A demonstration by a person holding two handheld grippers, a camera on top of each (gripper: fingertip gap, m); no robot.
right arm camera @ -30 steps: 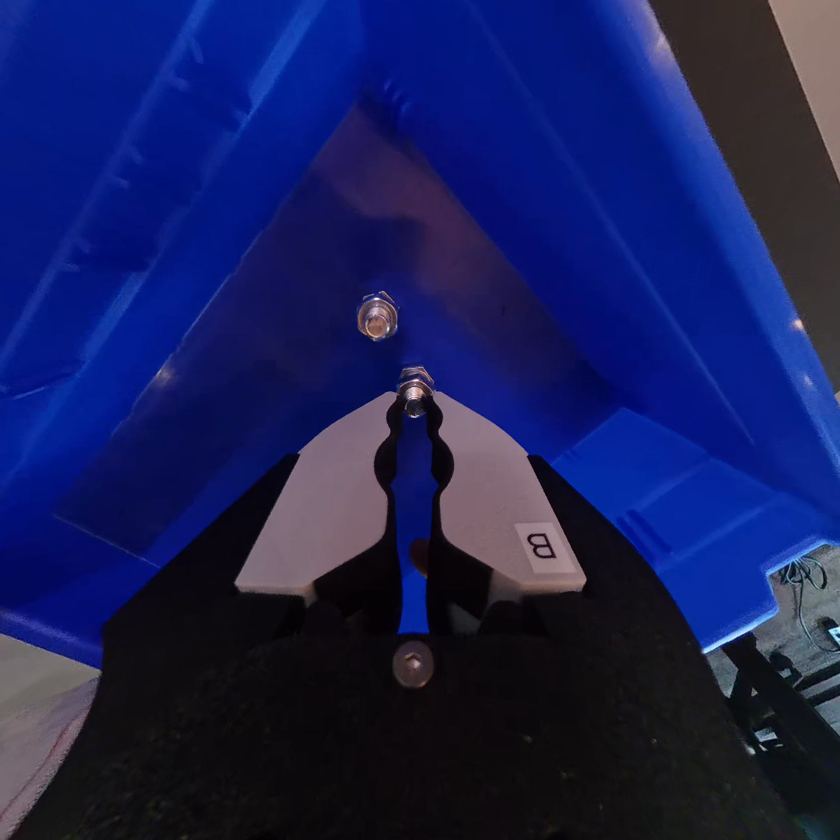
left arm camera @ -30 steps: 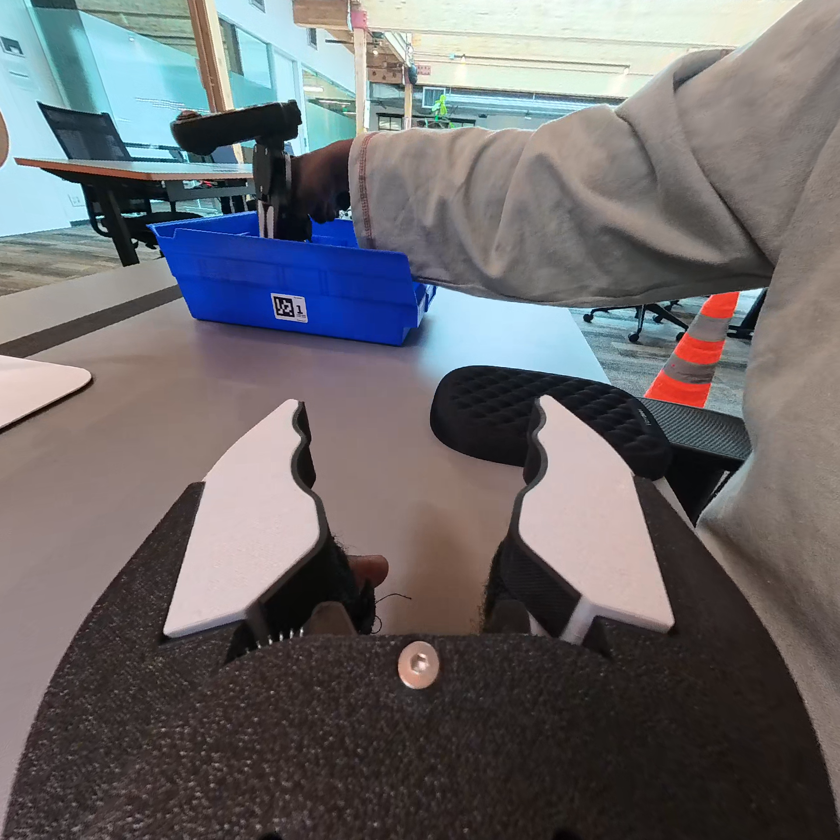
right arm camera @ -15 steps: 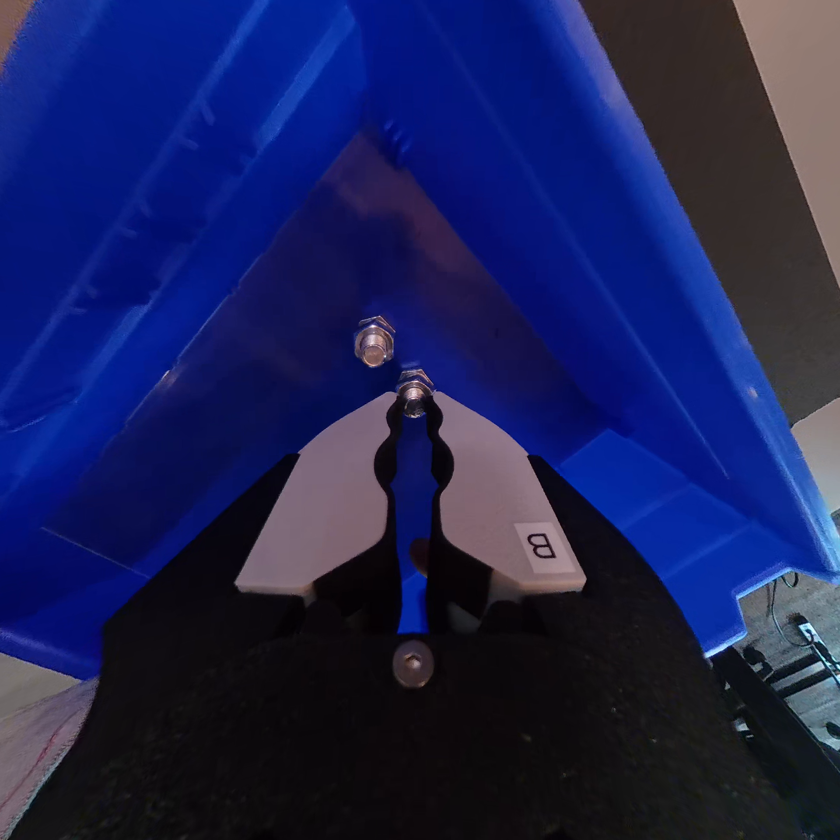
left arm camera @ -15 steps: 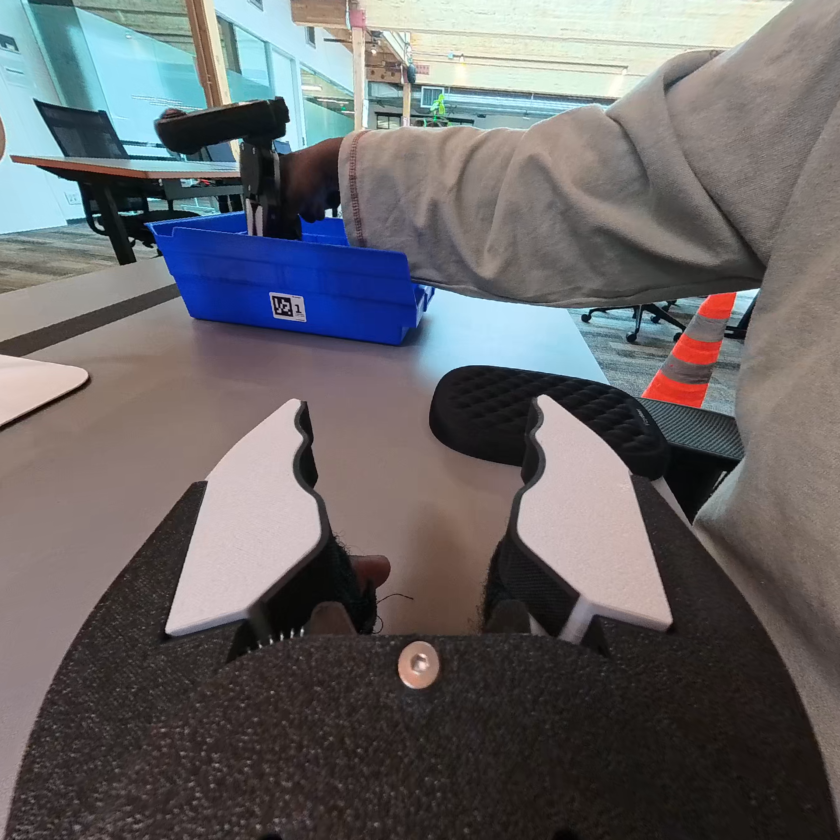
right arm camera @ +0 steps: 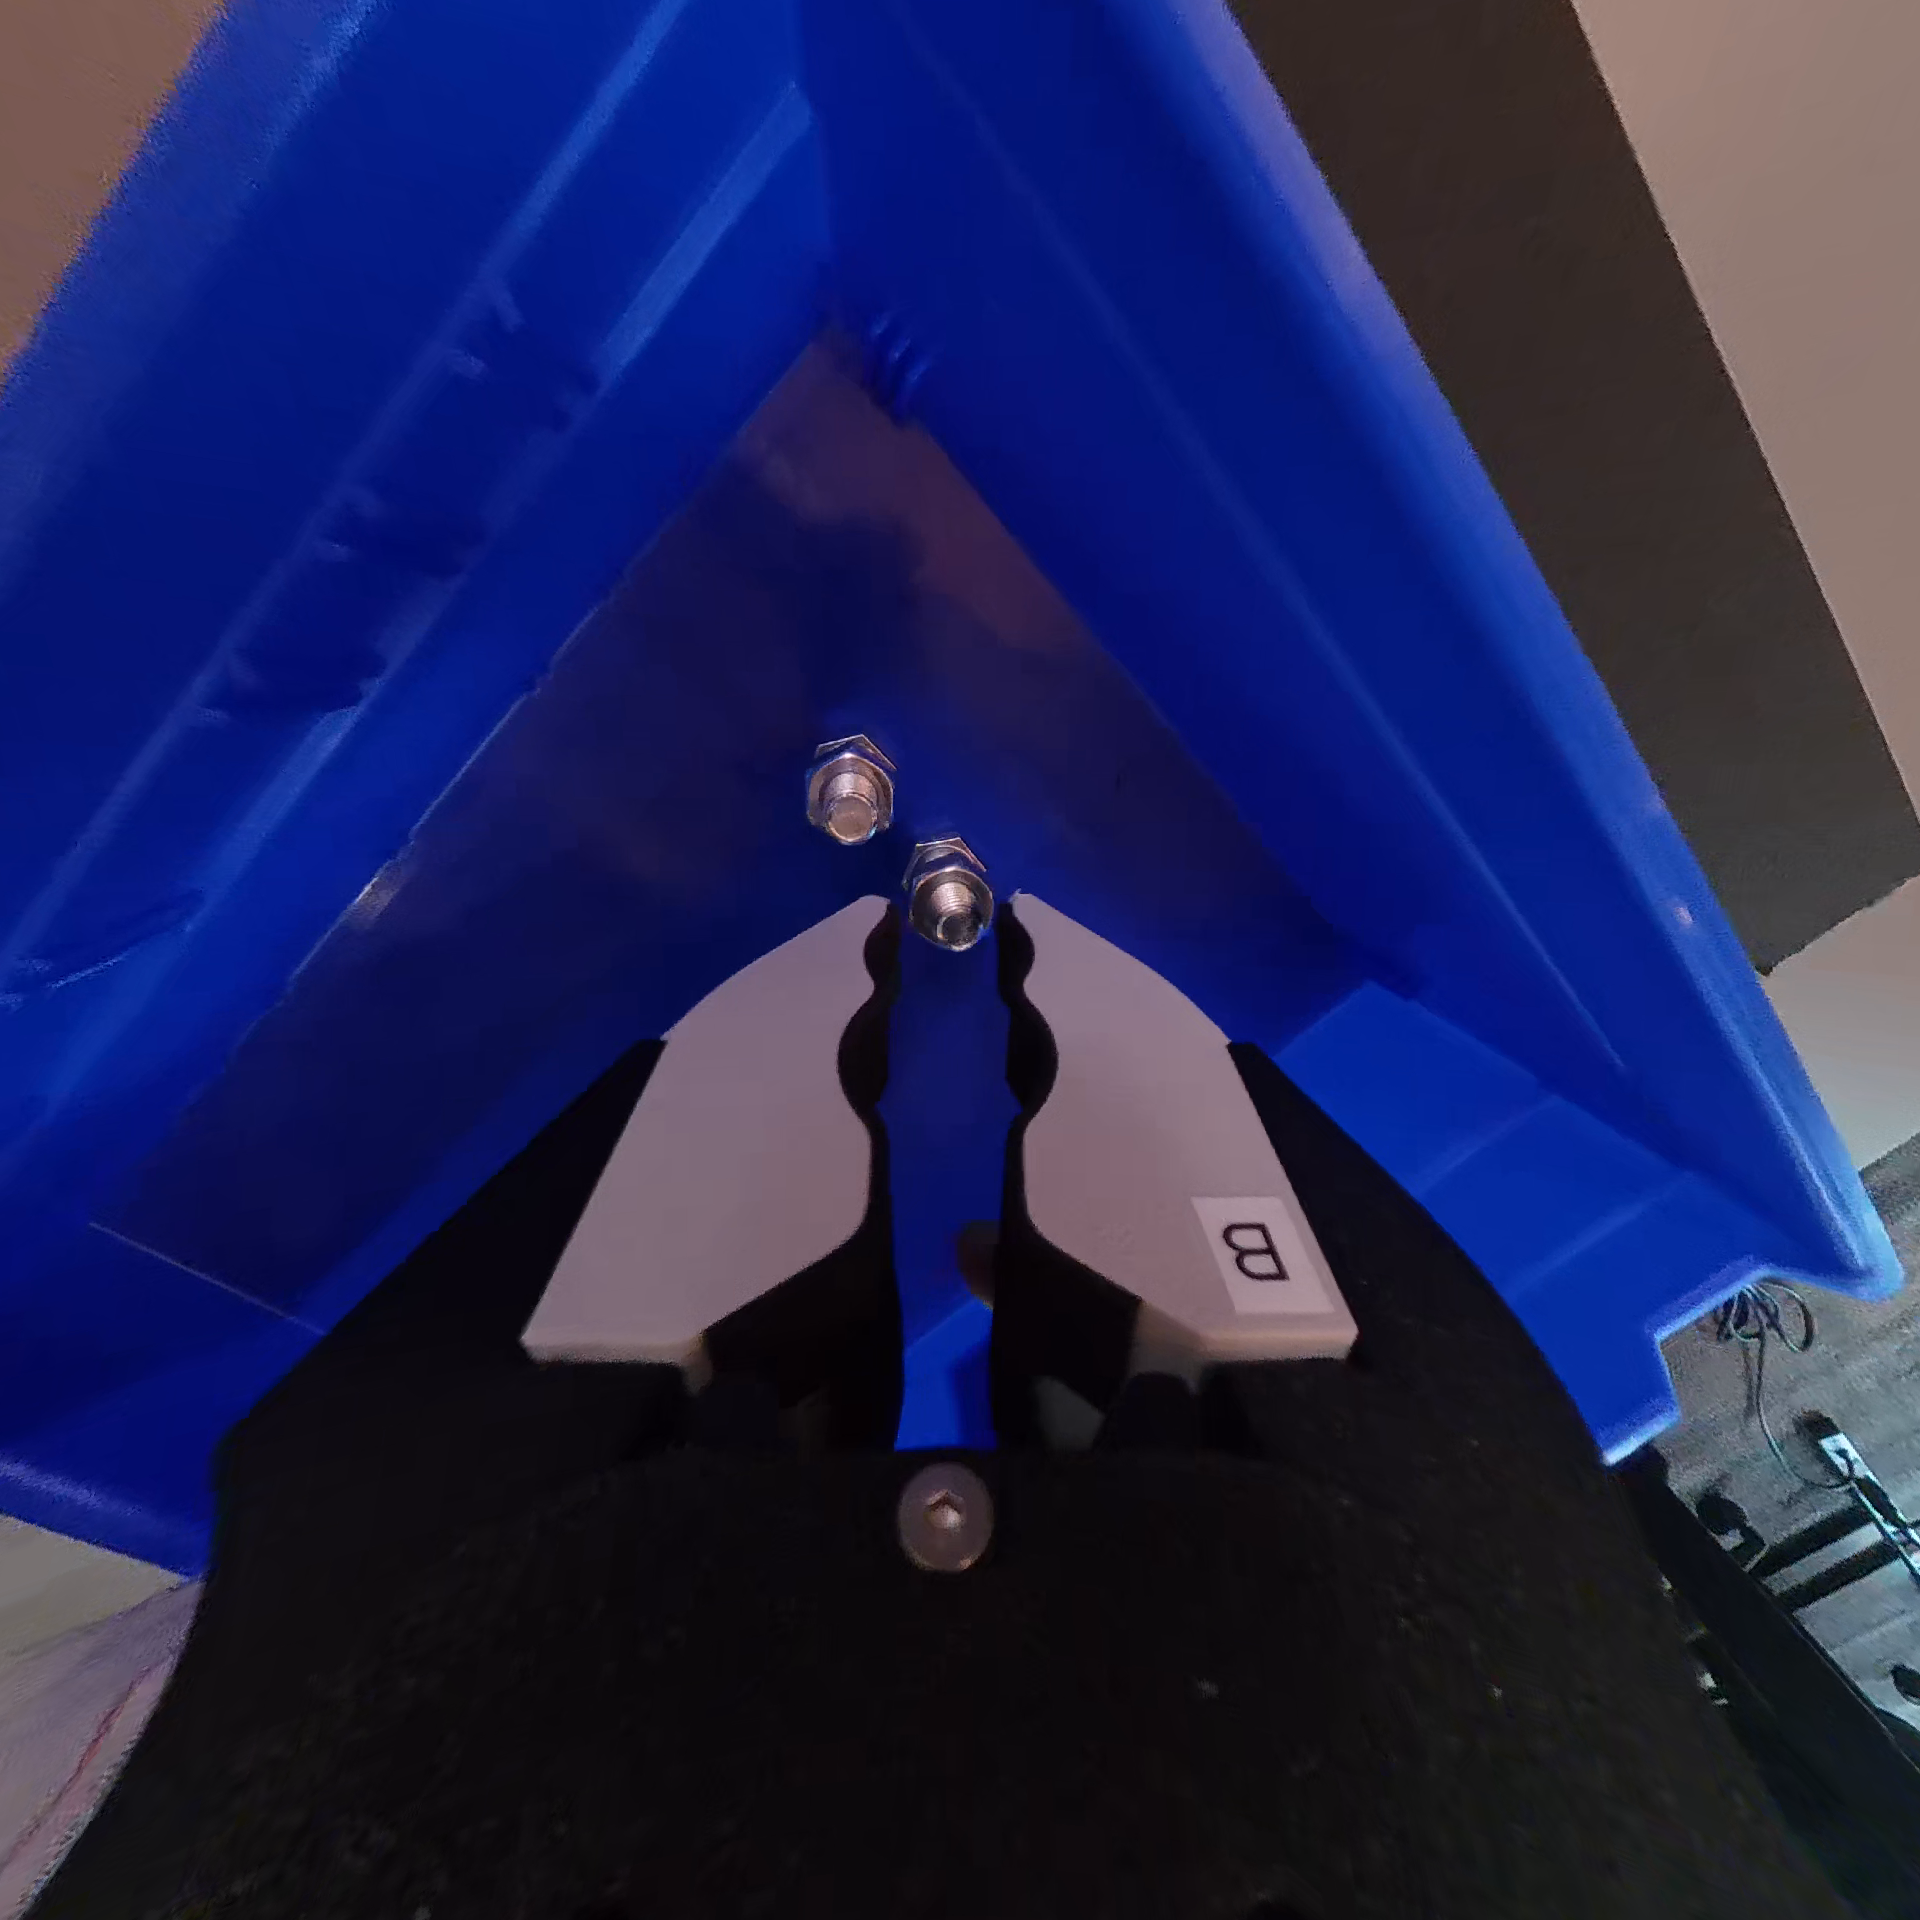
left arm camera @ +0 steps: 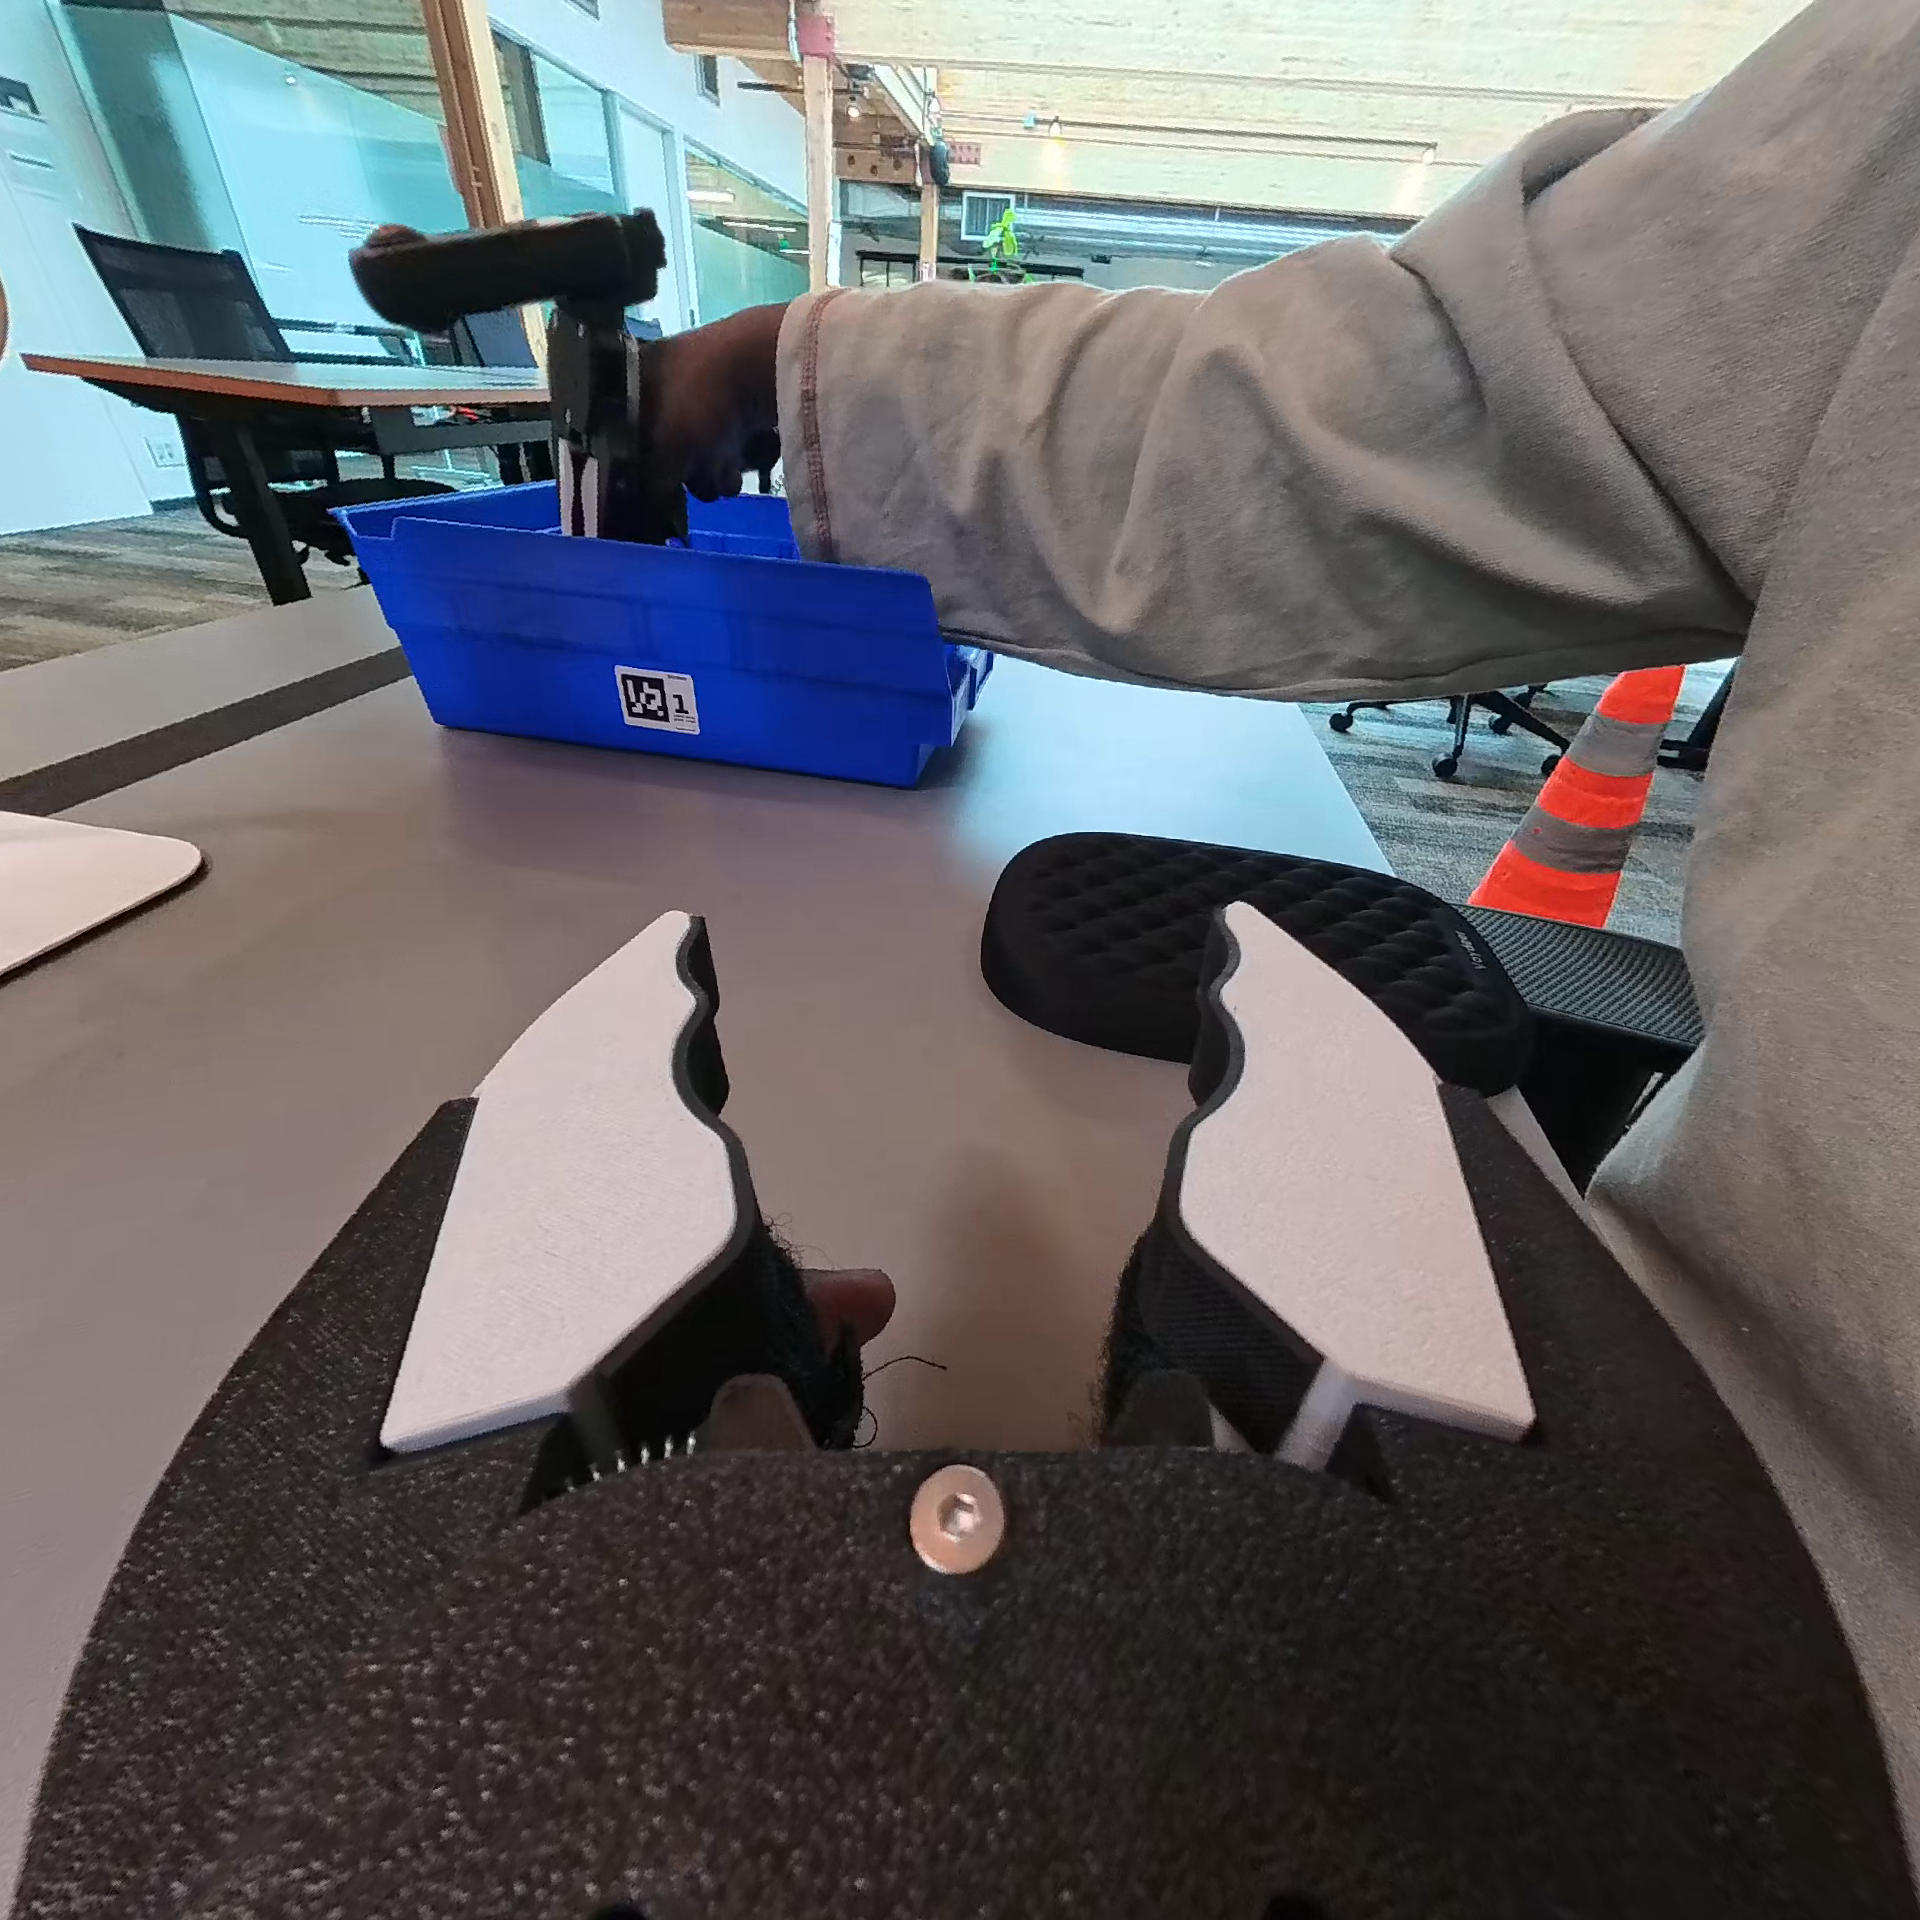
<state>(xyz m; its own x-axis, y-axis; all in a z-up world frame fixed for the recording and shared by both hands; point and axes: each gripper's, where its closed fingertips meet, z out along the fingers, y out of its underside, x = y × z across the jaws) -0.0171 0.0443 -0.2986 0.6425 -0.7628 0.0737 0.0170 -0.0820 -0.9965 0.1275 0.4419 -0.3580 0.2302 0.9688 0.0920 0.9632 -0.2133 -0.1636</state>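
2 bolts w/ nuts (right arm camera: 850,798) | 1 blue bin (right arm camera: 1351,520) | 2 hand-held grippers (left arm camera: 956,935)

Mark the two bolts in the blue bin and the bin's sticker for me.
Near bolt (right arm camera: 948,906): right wrist view, on its threaded end, between the tong tips.
Far bolt (right arm camera: 852,795): right wrist view, on its nut.
Sticker (left arm camera: 657,700): left wrist view, middle of the white patch on the blue bin's (left arm camera: 810,665) side wall.

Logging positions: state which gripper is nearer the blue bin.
Right. The right gripper reaches inside the blue bin, beside two bolts; the left gripper hangs over the table, well short.
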